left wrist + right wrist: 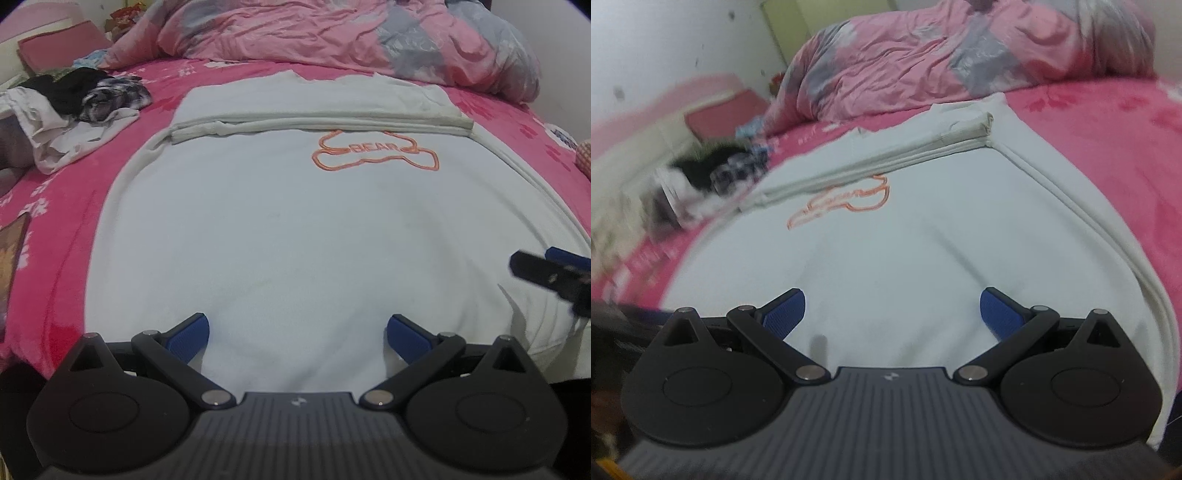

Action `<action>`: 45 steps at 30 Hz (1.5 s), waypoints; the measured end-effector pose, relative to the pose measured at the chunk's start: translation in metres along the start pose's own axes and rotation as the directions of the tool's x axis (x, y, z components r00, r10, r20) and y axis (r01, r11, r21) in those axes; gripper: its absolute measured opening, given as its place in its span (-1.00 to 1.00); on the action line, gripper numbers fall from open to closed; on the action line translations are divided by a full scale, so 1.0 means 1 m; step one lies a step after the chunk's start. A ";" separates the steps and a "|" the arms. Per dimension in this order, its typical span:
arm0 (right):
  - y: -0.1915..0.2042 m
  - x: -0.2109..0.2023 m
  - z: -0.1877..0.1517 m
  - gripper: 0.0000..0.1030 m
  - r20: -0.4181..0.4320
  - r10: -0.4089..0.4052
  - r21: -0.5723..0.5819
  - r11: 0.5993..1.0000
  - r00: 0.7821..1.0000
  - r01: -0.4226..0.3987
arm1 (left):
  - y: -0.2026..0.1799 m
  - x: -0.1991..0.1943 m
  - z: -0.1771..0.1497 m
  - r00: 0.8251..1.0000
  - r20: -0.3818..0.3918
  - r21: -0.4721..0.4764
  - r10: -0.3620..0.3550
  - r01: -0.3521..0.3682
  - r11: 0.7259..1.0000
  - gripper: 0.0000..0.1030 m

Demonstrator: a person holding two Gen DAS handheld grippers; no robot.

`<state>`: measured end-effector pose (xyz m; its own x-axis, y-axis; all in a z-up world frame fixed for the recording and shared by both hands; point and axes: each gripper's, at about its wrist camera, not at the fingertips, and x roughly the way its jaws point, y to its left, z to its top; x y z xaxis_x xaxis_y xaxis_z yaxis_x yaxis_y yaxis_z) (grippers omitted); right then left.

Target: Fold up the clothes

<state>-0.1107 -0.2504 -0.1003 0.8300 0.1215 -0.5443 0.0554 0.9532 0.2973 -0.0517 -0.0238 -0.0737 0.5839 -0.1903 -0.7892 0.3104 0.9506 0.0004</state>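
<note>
A white garment (277, 221) with an orange bear outline logo (376, 151) lies spread on the pink bed, its sleeves folded across the far part (317, 123). My left gripper (297, 338) hovers open over the garment's near hem, nothing between its blue pads. In the right wrist view the same garment (905, 251) fills the middle, its logo (846, 203) blurred. My right gripper (892, 314) is open just above the cloth near its right edge. The right gripper's fingers (546, 271) show at the left wrist view's right side.
A crumpled pink and grey duvet (332, 33) is heaped at the bed's far end. A pile of black, white and checked clothes (74, 107) lies at the left. Pink sheet (55, 258) shows around the garment. A pink pillow (59, 44) sits far left.
</note>
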 end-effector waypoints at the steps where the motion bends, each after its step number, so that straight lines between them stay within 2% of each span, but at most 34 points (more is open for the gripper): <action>1: 0.005 0.002 -0.001 0.98 -0.003 -0.021 -0.027 0.999 1.000 0.021 | 0.001 -0.002 -0.001 1.000 0.005 -0.003 0.000 0.000 1.000 1.00; 5: 0.017 0.007 -0.006 0.98 -0.005 -0.088 -0.130 0.988 0.996 0.087 | 0.010 -0.010 -0.007 0.998 0.008 -0.035 -0.061 0.061 0.998 1.00; 9: 0.022 0.005 -0.009 0.98 0.009 -0.116 -0.169 0.979 0.993 0.116 | 0.018 -0.024 -0.014 0.997 0.034 -0.067 -0.073 0.075 0.995 1.00; 12: 0.027 -0.001 -0.009 0.84 0.038 -0.133 -0.173 0.975 0.990 0.138 | 0.022 -0.036 -0.022 0.995 0.064 -0.067 -0.076 0.080 0.994 1.00; 16: 0.031 -0.010 -0.013 0.53 0.061 -0.107 -0.181 0.977 0.992 0.116 | 0.024 -0.046 -0.037 0.994 0.068 -0.049 -0.081 0.084 0.995 1.00; 17: 0.033 -0.012 -0.015 0.40 0.066 -0.099 -0.184 0.977 0.993 0.110 | 0.024 -0.047 -0.042 0.995 0.060 -0.047 -0.079 0.082 0.996 1.00; 20: 0.036 -0.018 -0.019 0.06 0.079 -0.077 -0.190 0.978 0.994 0.090 | 0.030 -0.055 -0.059 0.996 0.072 -0.055 -0.052 0.056 0.997 1.00; 23: 0.044 -0.016 -0.023 -0.06 0.076 -0.054 -0.202 0.977 0.996 0.068 | 0.037 -0.063 -0.077 0.996 0.092 -0.064 -0.017 0.023 0.998 1.00; 28: 0.046 -0.017 -0.026 -0.07 0.072 -0.036 -0.213 0.976 0.997 0.051 | 0.052 -0.066 -0.094 0.992 0.105 -0.077 0.065 -0.057 0.995 0.99; 31: 0.047 -0.018 -0.027 -0.07 0.069 -0.025 -0.219 0.975 0.997 0.040 | 0.064 -0.059 -0.097 0.994 0.086 -0.117 0.071 -0.060 0.991 0.81; 33: 0.048 -0.018 -0.029 -0.07 0.068 -0.018 -0.223 0.974 0.998 0.033 | 0.071 -0.054 -0.098 0.995 0.074 -0.144 0.065 -0.054 0.988 0.60; 38: 0.052 -0.019 -0.030 -0.07 0.063 -0.014 -0.221 0.975 0.998 0.028 | 0.081 -0.044 -0.094 0.997 0.055 -0.162 0.063 -0.053 0.985 0.23; 43: 0.055 -0.021 -0.030 -0.07 0.057 -0.004 -0.222 0.975 0.998 0.016 | 0.081 -0.032 -0.088 0.998 -0.016 -0.166 0.059 -0.061 0.984 -0.12; 45: 0.057 -0.020 -0.032 -0.06 0.057 0.003 -0.226 0.974 0.998 0.010 | 0.080 -0.028 -0.087 0.997 -0.040 -0.166 0.062 -0.068 0.984 -0.40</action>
<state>-0.1421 -0.1893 -0.0974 0.8604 0.1081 -0.4980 -0.0630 0.9923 0.1066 -0.1084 0.0792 -0.1046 0.5719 -0.1212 -0.8113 0.1412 0.9888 -0.0482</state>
